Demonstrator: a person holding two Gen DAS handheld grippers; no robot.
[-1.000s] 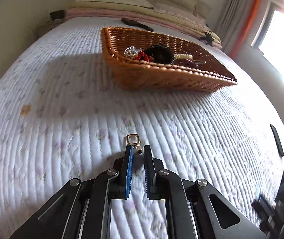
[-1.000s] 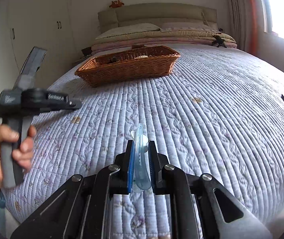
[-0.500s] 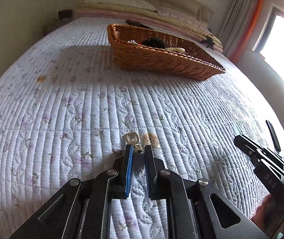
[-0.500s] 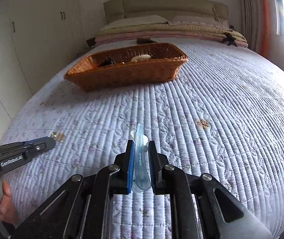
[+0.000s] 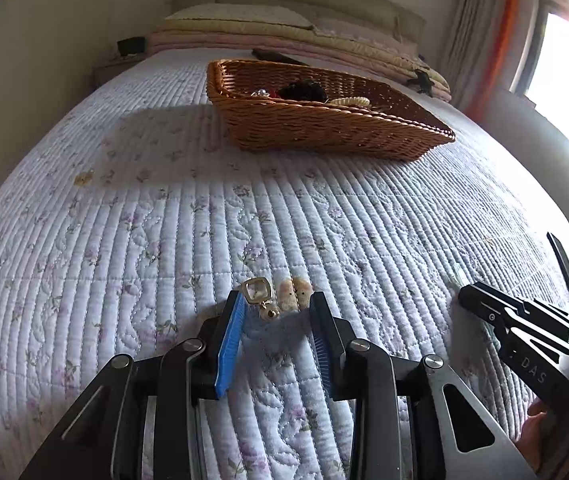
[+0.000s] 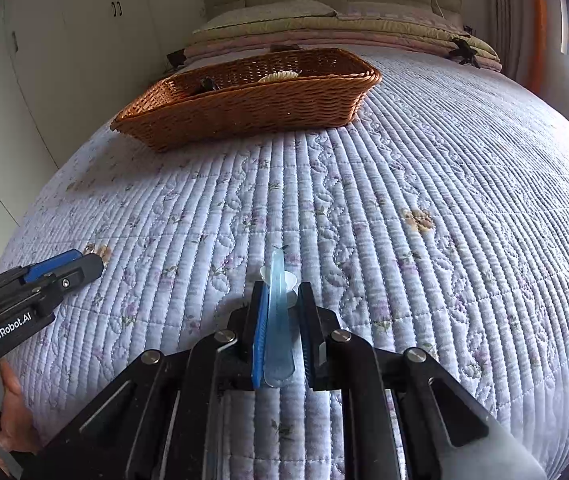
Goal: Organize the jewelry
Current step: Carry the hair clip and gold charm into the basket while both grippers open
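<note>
A small gold earring (image 5: 258, 295) with a square frame lies on the quilted bedspread (image 5: 164, 220). My left gripper (image 5: 276, 310) is open, low over the quilt, and the earring sits between its fingertips near the left one. My right gripper (image 6: 282, 296) is shut on a pale blue translucent clip (image 6: 278, 316), held on edge between the pads. The wicker basket (image 5: 324, 128) with several jewelry pieces stands further up the bed; it also shows in the right wrist view (image 6: 252, 104). The left gripper shows at the left of the right wrist view (image 6: 64, 270).
A beige flower print (image 5: 294, 294) on the quilt lies beside the earring. A dark flat object (image 5: 562, 264) lies at the bed's right edge. Folded bedding and pillows (image 5: 284, 36) are stacked at the headboard. Wardrobes (image 6: 64, 60) stand left of the bed.
My left gripper has come down to the quilt and opened, and the gold earring now lies free on the bedspread. The right gripper still holds the blue clip and has moved closer.
</note>
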